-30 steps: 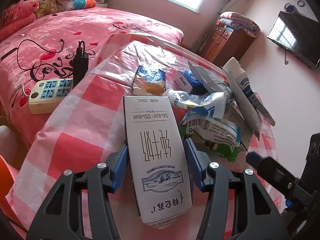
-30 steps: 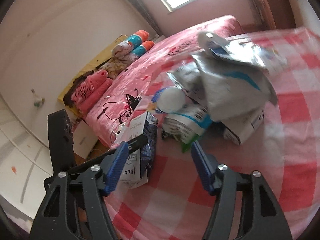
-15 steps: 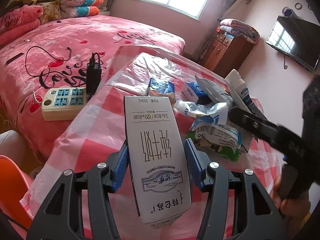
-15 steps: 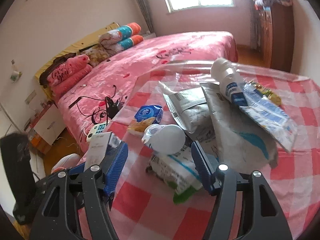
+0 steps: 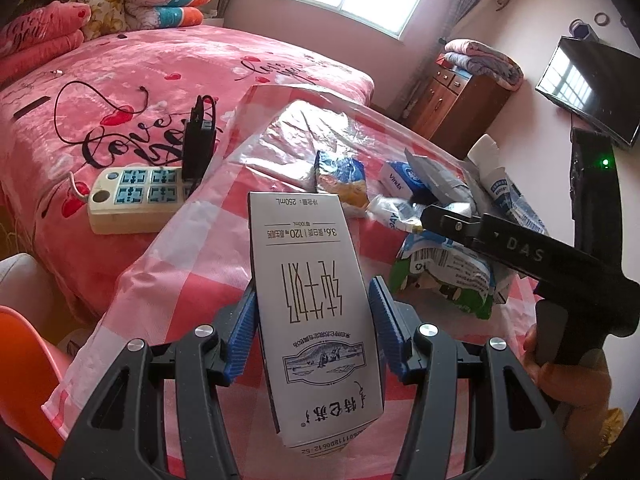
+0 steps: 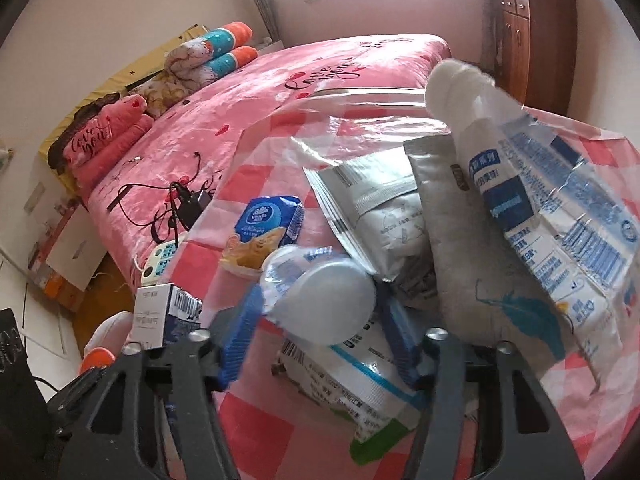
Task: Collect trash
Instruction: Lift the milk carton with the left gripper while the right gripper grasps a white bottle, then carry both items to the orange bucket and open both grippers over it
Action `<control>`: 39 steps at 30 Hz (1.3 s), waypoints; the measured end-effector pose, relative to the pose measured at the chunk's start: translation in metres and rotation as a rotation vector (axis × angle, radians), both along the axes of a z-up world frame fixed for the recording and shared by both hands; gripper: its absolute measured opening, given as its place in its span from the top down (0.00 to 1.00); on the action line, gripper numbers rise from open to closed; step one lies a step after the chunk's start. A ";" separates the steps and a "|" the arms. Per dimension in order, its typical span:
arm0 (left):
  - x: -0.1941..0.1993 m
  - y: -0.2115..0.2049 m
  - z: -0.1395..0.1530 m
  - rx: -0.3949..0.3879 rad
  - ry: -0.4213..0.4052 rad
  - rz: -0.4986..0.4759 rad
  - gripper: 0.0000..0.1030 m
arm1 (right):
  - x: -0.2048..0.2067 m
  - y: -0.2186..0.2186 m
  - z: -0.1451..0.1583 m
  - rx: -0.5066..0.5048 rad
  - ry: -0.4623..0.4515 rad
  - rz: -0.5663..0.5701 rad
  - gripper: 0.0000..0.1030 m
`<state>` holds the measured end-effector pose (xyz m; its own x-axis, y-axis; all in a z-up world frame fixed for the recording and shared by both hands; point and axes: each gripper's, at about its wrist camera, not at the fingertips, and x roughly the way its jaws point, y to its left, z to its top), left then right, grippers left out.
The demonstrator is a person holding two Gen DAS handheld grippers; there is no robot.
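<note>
Item one: my left gripper (image 5: 312, 332) is clamped about halfway shut on a white milk carton (image 5: 316, 312), blue pads pressed to both of its long sides. The carton lies lengthwise between the fingers, print upside down to my camera, and it is held up over the near edge of the table (image 5: 192, 248).

Item two: my right gripper (image 6: 320, 336) is closing its jaws around a crumpled clear plastic bottle (image 6: 320, 300). The bottle sits between the blue pads, base toward my camera; I cannot tell whether both pads press on it yet. From the left camera I see this gripper reach in from the right, with the hand (image 5: 568, 380) that grips its handle at the lower right.

Item three: the trash heap, on the table's pink-and-white checked cover. Under the bottle lies a white packet with green and blue print (image 6: 360, 384). Beside it are a grey pouch (image 6: 460, 240), a white tube (image 6: 484, 152) leaning over the pouch, and a blue-printed clear wrapper (image 6: 572, 224) at the right. A blue-and-yellow snack bag (image 6: 264, 232) lies apart, toward the bed.

Item four: on the pink bed (image 5: 160, 80), just beside the table, a power strip (image 5: 136, 196) with a black charger (image 5: 198, 144) plugged in.
</note>
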<state>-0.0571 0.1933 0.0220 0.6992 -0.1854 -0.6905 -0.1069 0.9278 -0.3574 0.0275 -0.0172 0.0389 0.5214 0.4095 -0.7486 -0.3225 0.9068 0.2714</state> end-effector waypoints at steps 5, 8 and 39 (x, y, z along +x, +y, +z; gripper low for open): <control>-0.002 0.003 -0.002 -0.009 0.007 -0.002 0.46 | -0.004 -0.005 0.001 0.029 -0.031 0.001 0.54; -0.002 0.004 -0.001 -0.011 0.004 -0.003 0.46 | -0.006 -0.009 0.001 0.049 -0.038 0.003 0.55; -0.027 -0.013 -0.008 0.113 0.044 -0.010 0.34 | -0.123 -0.033 0.042 0.099 -0.133 0.022 0.57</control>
<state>-0.0842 0.1806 0.0139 0.6662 -0.1116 -0.7374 -0.1110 0.9629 -0.2460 -0.0958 -0.0498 0.0804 0.6036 0.4900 -0.6290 -0.3811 0.8702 0.3122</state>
